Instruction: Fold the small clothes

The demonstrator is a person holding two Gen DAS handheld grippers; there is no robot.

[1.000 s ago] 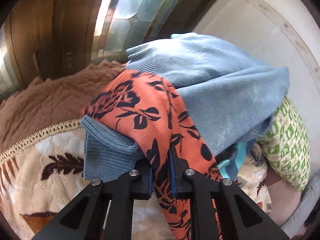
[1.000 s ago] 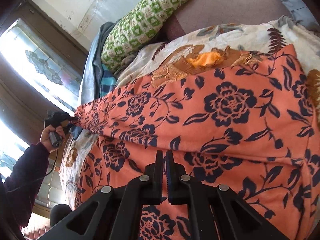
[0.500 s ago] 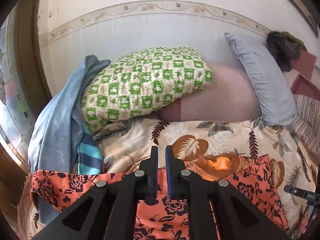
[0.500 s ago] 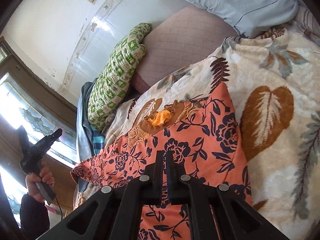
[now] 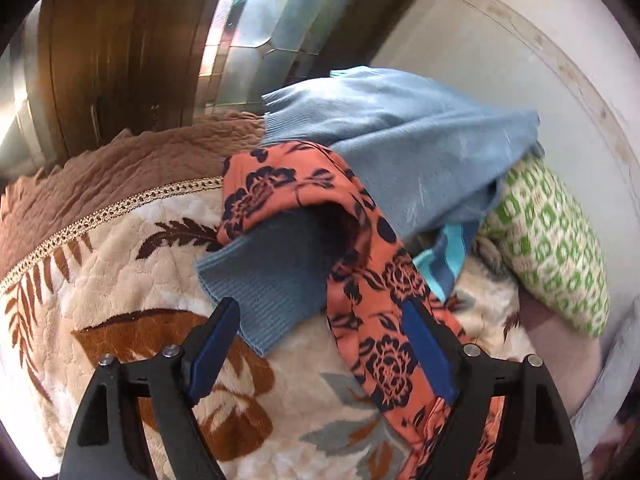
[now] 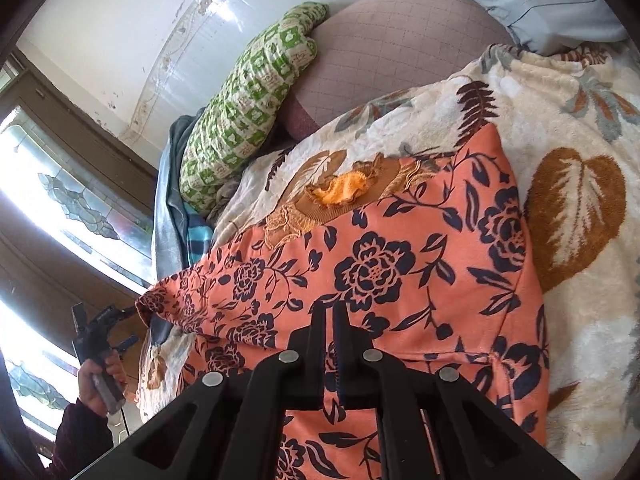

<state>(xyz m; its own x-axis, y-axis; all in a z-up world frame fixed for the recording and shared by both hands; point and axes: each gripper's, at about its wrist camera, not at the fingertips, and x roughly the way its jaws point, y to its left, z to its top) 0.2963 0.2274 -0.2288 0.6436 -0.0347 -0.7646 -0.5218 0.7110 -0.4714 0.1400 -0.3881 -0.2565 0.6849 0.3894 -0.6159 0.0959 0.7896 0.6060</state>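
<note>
An orange garment with dark blue flowers (image 6: 400, 272) lies spread on the leaf-patterned blanket (image 6: 580, 200). My right gripper (image 6: 335, 320) is shut on its near edge. In the left wrist view the garment's far corner (image 5: 280, 188) is draped over a blue knit sweater (image 5: 400, 140), and a strip of it (image 5: 384, 340) runs back between my fingers. My left gripper (image 5: 320, 328) is open and holds nothing, with the sweater's ribbed cuff (image 5: 264, 280) just ahead. The left gripper also shows in the right wrist view (image 6: 104, 328), beside the garment's left corner.
A green checked pillow (image 6: 248, 92) and a pink bolster (image 6: 392, 52) lie at the head of the bed against the wall. A striped teal cloth (image 5: 444, 256) sits under the sweater. A wooden window frame with patterned glass (image 5: 120, 60) stands to the left.
My left gripper has let go of the orange garment's corner and now stands open beside it. My right gripper stays shut on the near edge.
</note>
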